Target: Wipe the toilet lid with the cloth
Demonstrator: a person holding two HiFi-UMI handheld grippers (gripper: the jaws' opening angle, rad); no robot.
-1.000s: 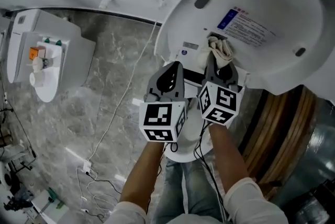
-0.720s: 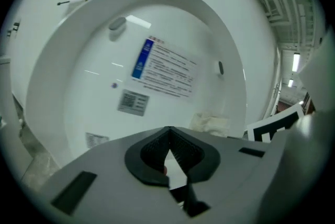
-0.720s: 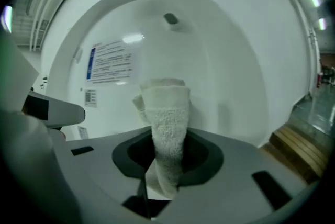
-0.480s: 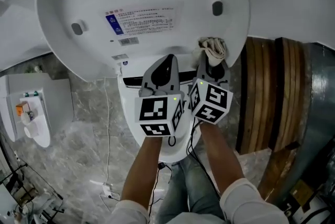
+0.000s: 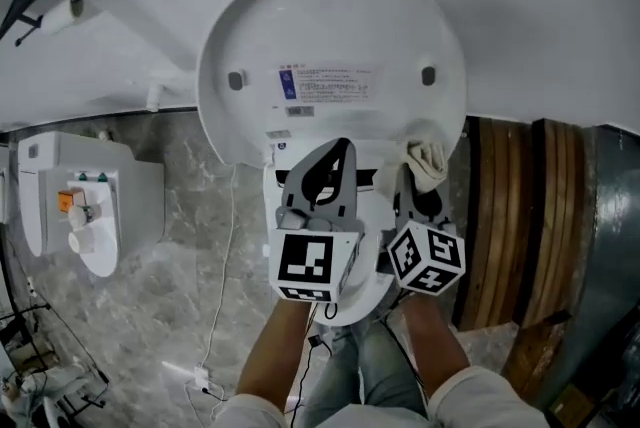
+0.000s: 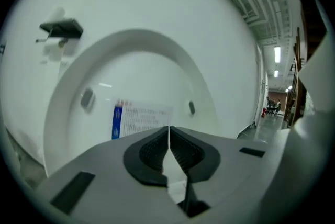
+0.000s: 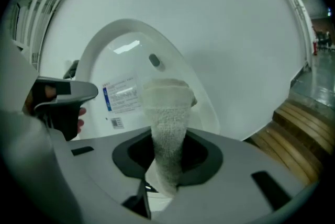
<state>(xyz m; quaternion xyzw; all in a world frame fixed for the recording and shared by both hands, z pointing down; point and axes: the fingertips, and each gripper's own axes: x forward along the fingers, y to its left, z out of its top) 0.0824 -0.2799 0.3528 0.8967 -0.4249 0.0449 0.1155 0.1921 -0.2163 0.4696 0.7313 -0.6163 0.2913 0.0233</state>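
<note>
Grippers, going left to right: the left gripper (image 6: 168, 136) has its jaws pressed flat together with nothing between them, so it's pretty much just along for the ride. Straight ahead of those jaws and a bit above them is the toilet lid (image 6: 152, 60), flipped up so its underside faces both grippers, with the printed label (image 6: 140, 119) just past the tips and slightly left. The lid's long axis runs from the hinge end, down near the jaws, up and away from them, so my guess is the wiping strokes will want to travel along that line. The right gripper (image 7: 167, 157) is the one that matters: its jaws are clamped on the cloth (image 7: 166, 108), which sticks out forward past the tips as a bunched roll aimed at the lid's lower right rim. A rubber bumper (image 5: 428, 75) sits farther ahead of the cloth, up the lid. Both grippers ride side by side, but the right one gets to the lid first thanks to the cloth poking out in front. Can't tell whether the cloth end is actually touching the rim or just short of it. Off to the right of the right jaws there's a stack of wooden boards (image 5: 520, 216), well clear of the lid.
</note>
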